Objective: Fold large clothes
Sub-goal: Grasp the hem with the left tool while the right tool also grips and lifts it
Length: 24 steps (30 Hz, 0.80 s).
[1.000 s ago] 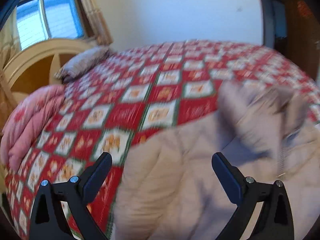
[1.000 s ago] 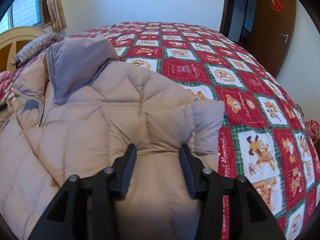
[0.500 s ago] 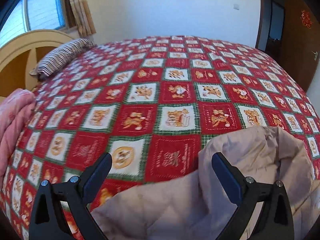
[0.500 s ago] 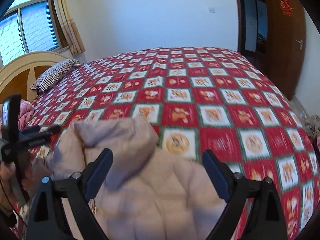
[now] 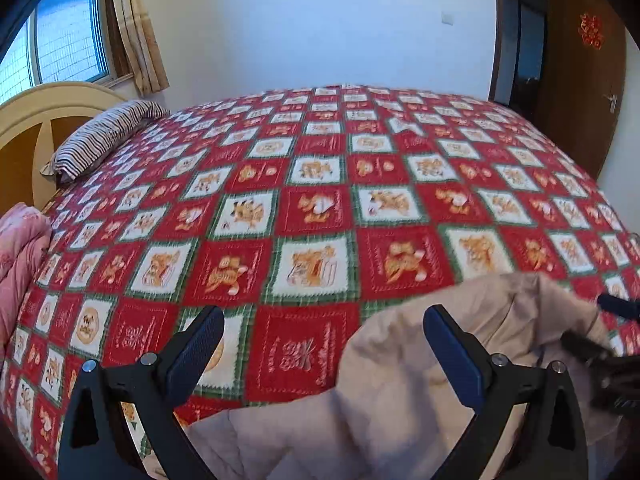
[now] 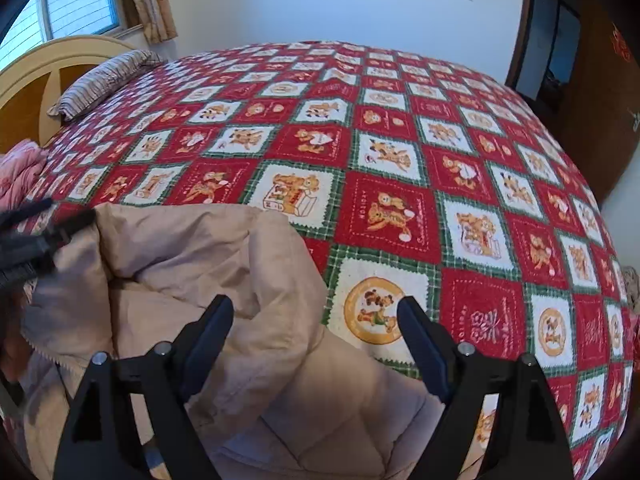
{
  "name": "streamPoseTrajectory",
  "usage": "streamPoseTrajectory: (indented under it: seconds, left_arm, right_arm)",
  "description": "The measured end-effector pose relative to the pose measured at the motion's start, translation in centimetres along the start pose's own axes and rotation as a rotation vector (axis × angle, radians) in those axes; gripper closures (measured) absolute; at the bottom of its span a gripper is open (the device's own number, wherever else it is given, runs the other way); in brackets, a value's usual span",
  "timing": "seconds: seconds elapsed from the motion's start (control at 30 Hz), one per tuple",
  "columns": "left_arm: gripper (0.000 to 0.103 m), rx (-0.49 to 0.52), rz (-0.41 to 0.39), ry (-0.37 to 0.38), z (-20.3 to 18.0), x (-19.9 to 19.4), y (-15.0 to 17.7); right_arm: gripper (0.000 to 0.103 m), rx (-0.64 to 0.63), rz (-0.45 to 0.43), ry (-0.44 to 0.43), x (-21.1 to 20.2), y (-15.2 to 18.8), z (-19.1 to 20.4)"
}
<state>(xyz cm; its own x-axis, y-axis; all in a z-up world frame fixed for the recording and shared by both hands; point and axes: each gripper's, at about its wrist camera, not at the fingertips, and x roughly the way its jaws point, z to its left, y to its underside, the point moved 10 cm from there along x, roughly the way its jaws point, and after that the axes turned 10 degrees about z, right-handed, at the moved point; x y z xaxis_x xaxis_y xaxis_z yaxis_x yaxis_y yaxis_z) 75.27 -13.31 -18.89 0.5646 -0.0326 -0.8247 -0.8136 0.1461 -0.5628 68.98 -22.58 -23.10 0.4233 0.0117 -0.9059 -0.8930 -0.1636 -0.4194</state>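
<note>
The beige padded jacket (image 6: 224,264) lies bunched at the near edge of the bed (image 6: 400,200), its quilted body spread low in both views and one part heaped up into a loose mound instead of lying flat; the heap suggests a fold only partly made, with cloth thrown over itself and not yet smoothed. A strip of zipper teeth shows along its lower left edge in the right wrist view. It rests on the red and green patchwork bedspread (image 5: 312,208), which is a broad, soft, level surface, a sensible place for a bulky garment that needs room to be laid out. The left tongs (image 5: 324,344) stand wide apart and grip nothing, poised above the jacket's left border where cloth meets bedspread, probably placed to take hold of that edge next. The right tongs (image 6: 316,332) are likewise spread and empty, hanging over the jacket's right border beside the raised mound. Each tool also shows as a dark blurred shape at the side of the other's view, so the two work close together over the same heap. Farther off, a striped pillow (image 5: 104,136) lies against the pale wooden headboard (image 5: 36,120), a pink quilt (image 5: 20,256) is piled at the bed's left side, and a brown door (image 5: 588,80) stands at the right.
</note>
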Motion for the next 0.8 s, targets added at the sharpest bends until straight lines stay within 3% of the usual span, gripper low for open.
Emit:
streamPoseTrajectory:
  seconds: [0.07, 0.13, 0.17, 0.2, 0.23, 0.27, 0.3, 0.4, 0.53, 0.63, 0.8]
  left_arm:
    - [0.003, 0.039, 0.037, 0.000, -1.3, 1.1, 0.1]
    - [0.003, 0.094, 0.095, -0.050, -2.0, 3.1, 1.1]
    - [0.004, 0.105, 0.117, -0.072, -1.9, 3.9, 1.5]
    - [0.025, 0.111, 0.130, -0.088, -1.7, 4.6, 2.2]
    - [0.068, 0.111, 0.141, -0.052, -1.7, 4.9, 2.6]
    - [0.086, 0.107, 0.160, 0.007, -1.8, 5.1, 3.2]
    - [0.093, 0.096, 0.173, 0.047, -1.7, 5.1, 3.8]
    - [0.096, 0.147, 0.069, 0.020, -1.1, 2.7, 4.2]
    - [0.098, 0.204, -0.029, 0.032, -1.0, -0.7, 5.9]
    - [0.099, 0.214, -0.062, 0.054, -1.3, -2.0, 7.7]
    - [0.099, 0.290, -0.046, 0.001, -2.4, -0.4, 11.3]
  right_arm:
    - [0.017, 0.010, -0.001, 0.001, 0.1, 0.1, -0.4]
    - [0.017, 0.023, 0.004, -0.014, 0.2, 0.1, -0.4]
    - [0.022, 0.016, 0.006, -0.014, 0.2, 0.1, -0.3]
    - [0.035, -0.003, 0.006, -0.011, 0.1, 0.2, -0.1]
    - [0.044, -0.020, 0.010, -0.008, 0.1, 0.2, 0.1]
    - [0.065, -0.044, 0.016, -0.003, 0.1, 0.4, 0.3]
    - [0.084, -0.067, 0.020, 0.000, -0.1, 0.7, 0.5]
    - [0.092, -0.137, -0.017, 0.050, -1.2, 1.7, 0.7]
    - [0.094, -0.161, -0.065, 0.072, -2.7, 3.3, -0.1]
    - [0.096, -0.161, -0.074, 0.077, -2.8, 4.5, -0.7]
    - [0.096, -0.156, -0.037, 0.098, -0.8, 7.0, -1.5]
